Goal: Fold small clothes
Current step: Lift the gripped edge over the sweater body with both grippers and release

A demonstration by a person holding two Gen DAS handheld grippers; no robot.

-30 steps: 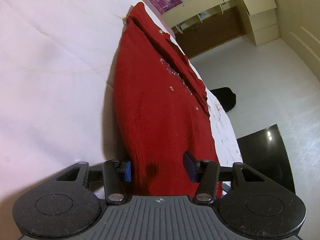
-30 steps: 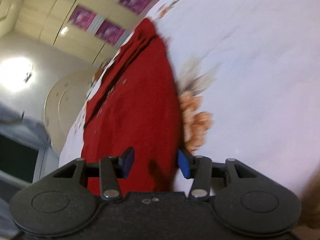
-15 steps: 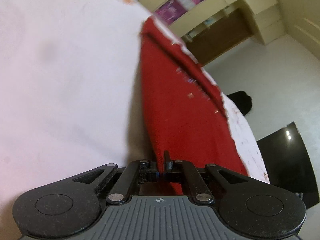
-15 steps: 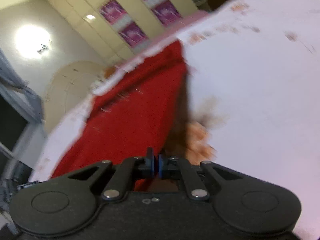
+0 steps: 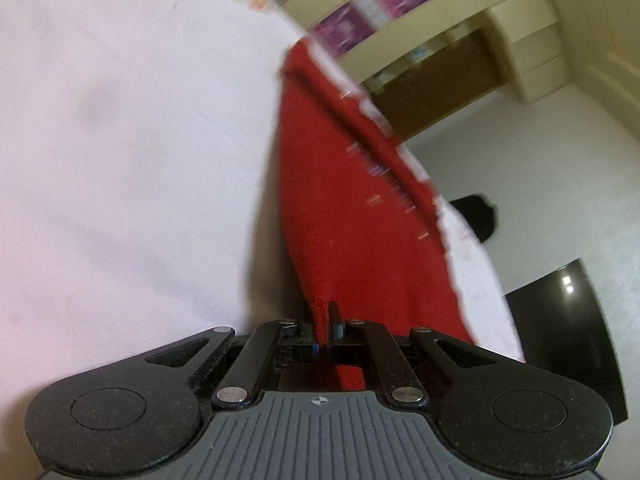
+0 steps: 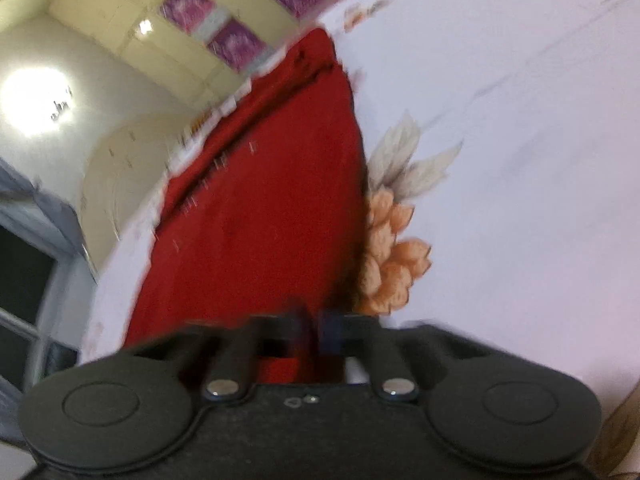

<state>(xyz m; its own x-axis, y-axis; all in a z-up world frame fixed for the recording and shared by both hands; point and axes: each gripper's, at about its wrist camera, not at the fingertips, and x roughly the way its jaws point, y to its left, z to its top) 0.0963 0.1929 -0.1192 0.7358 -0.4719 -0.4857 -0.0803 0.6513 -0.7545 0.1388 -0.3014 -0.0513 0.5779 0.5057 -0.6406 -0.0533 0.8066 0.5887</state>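
- both grippers went from spread a second ago to pressed together on the near hem, and the near end of the garment now rides up off the sheet.
- left gripper [image 5: 325,322]: fingers clamped tight, pinching a raised ridge of the red knit sweater [image 5: 352,216] at its near left edge.
- right gripper [image 6: 313,326]: blurred, fingers nearly together with red cloth between them, gripping the sweater [image 6: 272,216] at its near right edge.
- sweater runs from the grippers away to the far edge of the white bedsheet [image 5: 120,140], narrowing far off; small buttons streak along its folded flap.
- orange flower print [image 6: 394,256] on the sheet sits just right of the sweater's right edge.
- far: cream cabinets with purple panels [image 5: 344,30], dark glossy table [image 5: 568,320] at right on the floor.
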